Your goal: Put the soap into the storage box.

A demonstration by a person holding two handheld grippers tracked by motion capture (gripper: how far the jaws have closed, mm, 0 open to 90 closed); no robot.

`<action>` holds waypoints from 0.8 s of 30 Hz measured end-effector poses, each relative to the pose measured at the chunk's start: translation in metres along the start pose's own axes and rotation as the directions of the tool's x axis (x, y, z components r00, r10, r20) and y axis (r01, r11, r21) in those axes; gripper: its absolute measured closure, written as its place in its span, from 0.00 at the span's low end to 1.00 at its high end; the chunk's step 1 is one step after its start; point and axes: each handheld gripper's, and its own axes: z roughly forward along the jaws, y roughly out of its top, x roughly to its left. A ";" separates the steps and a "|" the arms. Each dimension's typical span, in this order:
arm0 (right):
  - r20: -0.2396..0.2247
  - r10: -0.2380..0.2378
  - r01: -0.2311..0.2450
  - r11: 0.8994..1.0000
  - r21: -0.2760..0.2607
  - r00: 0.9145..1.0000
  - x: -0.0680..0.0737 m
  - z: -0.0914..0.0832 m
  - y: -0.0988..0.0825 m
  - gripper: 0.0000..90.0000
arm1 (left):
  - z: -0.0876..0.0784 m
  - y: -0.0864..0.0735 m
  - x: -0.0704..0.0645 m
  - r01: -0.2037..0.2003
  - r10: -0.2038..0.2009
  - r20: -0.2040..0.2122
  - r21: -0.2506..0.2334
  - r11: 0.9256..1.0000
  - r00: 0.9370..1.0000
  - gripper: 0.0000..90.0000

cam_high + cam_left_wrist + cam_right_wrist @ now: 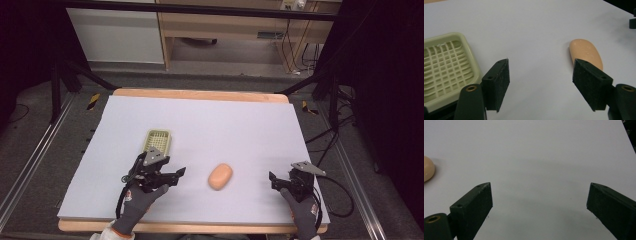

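Observation:
A peach oval soap bar (pixel 220 176) lies on the white sheet near the table's front middle. A pale yellow slatted dish (pixel 159 140) sits to its left, a little farther back. My left gripper (pixel 175 179) stands open just in front of the dish and points toward the soap. In the left gripper view the gripper (pixel 540 67) holds nothing, with the soap (pixel 586 52) ahead by the right jaw and the dish (pixel 446 67) at the left. My right gripper (pixel 281 183) is open to the right of the soap. In its own view the gripper (pixel 539 187) frames bare sheet, with the soap (pixel 427 168) at the left edge.
The white sheet (pixel 210 125) covers a wooden table (pixel 200 94). Black frame legs and cables stand on the floor at both sides. A wooden cabinet (pixel 225 30) is behind the table.

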 end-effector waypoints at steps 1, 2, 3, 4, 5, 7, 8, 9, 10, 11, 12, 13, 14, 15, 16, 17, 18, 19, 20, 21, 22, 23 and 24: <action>-0.002 0.001 -0.001 1.000 0.001 1.000 0.000 0.000 0.000 0.08 | 0.001 0.001 -0.002 -0.005 0.005 0.003 0.002 1.000 1.000 0.33; -0.001 0.000 0.000 1.000 0.001 1.000 0.000 0.000 0.000 0.08 | 0.004 0.003 -0.005 -0.010 0.010 0.007 0.005 1.000 1.000 0.33; -0.001 0.000 0.000 1.000 0.001 1.000 0.000 0.000 0.000 0.08 | 0.004 0.003 -0.005 -0.010 0.010 0.007 0.005 1.000 1.000 0.33; -0.002 0.000 0.000 1.000 0.003 1.000 0.000 0.000 0.000 0.08 | 0.005 0.004 -0.006 -0.015 0.015 0.010 0.006 1.000 1.000 0.33; -0.002 0.001 -0.001 1.000 0.003 1.000 0.000 0.000 0.000 0.08 | 0.007 0.005 -0.008 -0.014 0.014 0.013 0.003 1.000 1.000 0.33; -0.002 0.001 -0.001 1.000 0.003 1.000 0.000 0.000 0.000 0.08 | 0.010 0.007 -0.012 -0.019 0.019 0.020 0.003 1.000 1.000 0.33; -0.002 0.001 -0.001 1.000 0.002 1.000 0.000 0.000 0.000 0.08 | 0.010 0.008 -0.012 -0.024 0.023 0.020 0.006 1.000 1.000 0.33; -0.002 0.001 -0.001 1.000 0.002 1.000 0.000 0.000 0.000 0.08 | 0.012 0.009 -0.014 -0.027 0.027 0.023 0.009 1.000 0.999 0.33; -0.002 0.001 -0.001 1.000 0.002 1.000 0.000 0.000 0.000 0.08 | 0.013 0.010 -0.016 -0.028 0.028 0.028 0.009 1.000 0.999 0.33; -0.002 0.001 -0.001 1.000 0.002 1.000 0.000 0.000 0.000 0.08 | 0.013 0.010 -0.016 -0.028 0.028 0.028 0.009 1.000 0.999 0.33; -0.002 0.000 0.000 1.000 0.002 1.000 0.000 0.000 0.000 0.08 | 0.014 0.011 -0.017 -0.027 0.027 0.030 0.005 1.000 0.999 0.33; -0.002 0.000 0.000 1.000 0.002 1.000 0.000 0.000 0.000 0.08 | 0.015 0.012 -0.018 -0.031 0.030 0.031 0.008 0.999 0.999 0.33; -0.004 0.000 0.000 1.000 0.002 1.000 0.000 0.000 0.000 0.07 | 0.016 0.013 -0.019 -0.031 0.030 0.035 0.007 1.000 0.999 0.33; -0.004 0.000 0.000 1.000 0.002 1.000 0.000 0.000 0.000 0.07 | 0.016 0.013 -0.019 -0.031 0.030 0.035 0.007 1.000 0.999 0.33; -0.004 -0.001 0.001 1.000 0.003 1.000 0.001 0.000 0.000 0.07 | 0.018 0.015 -0.020 -0.029 0.028 0.038 0.008 1.000 0.999 0.33; -0.004 0.001 -0.001 1.000 0.002 1.000 0.001 0.000 0.000 0.07 | 0.019 0.015 -0.021 -0.024 0.024 0.038 0.005 1.000 0.999 0.33; -0.005 0.001 -0.001 1.000 0.002 1.000 0.001 0.000 0.000 0.07 | 0.020 0.016 -0.022 -0.027 0.026 0.040 0.008 1.000 0.999 0.33; -0.005 0.001 -0.001 1.000 0.002 1.000 0.001 0.000 0.000 0.07 | 0.020 0.016 -0.022 -0.027 0.026 0.040 0.008 1.000 0.999 0.33; -0.005 0.001 -0.001 1.000 0.002 1.000 0.001 0.000 0.000 0.07 | 0.022 0.016 -0.023 -0.026 0.025 0.042 0.009 1.000 0.999 0.33; -0.006 0.001 -0.001 1.000 0.001 1.000 0.001 0.000 0.000 0.07 | 0.023 0.017 -0.024 -0.026 0.025 0.043 0.010 1.000 0.999 0.33; -0.006 0.000 0.000 1.000 0.002 1.000 0.001 0.000 0.000 0.07 | 0.024 0.017 -0.024 -0.026 0.026 0.044 0.013 1.000 0.999 0.33; -0.006 -0.001 0.001 1.000 0.002 1.000 0.001 0.000 0.000 0.07 | 0.025 0.018 -0.024 -0.028 0.028 0.046 0.015 0.999 0.999 0.33; -0.005 -0.002 0.002 1.000 0.002 1.000 0.001 0.001 0.000 0.07 | 0.026 0.019 -0.026 -0.027 0.026 0.047 0.014 1.000 0.999 0.33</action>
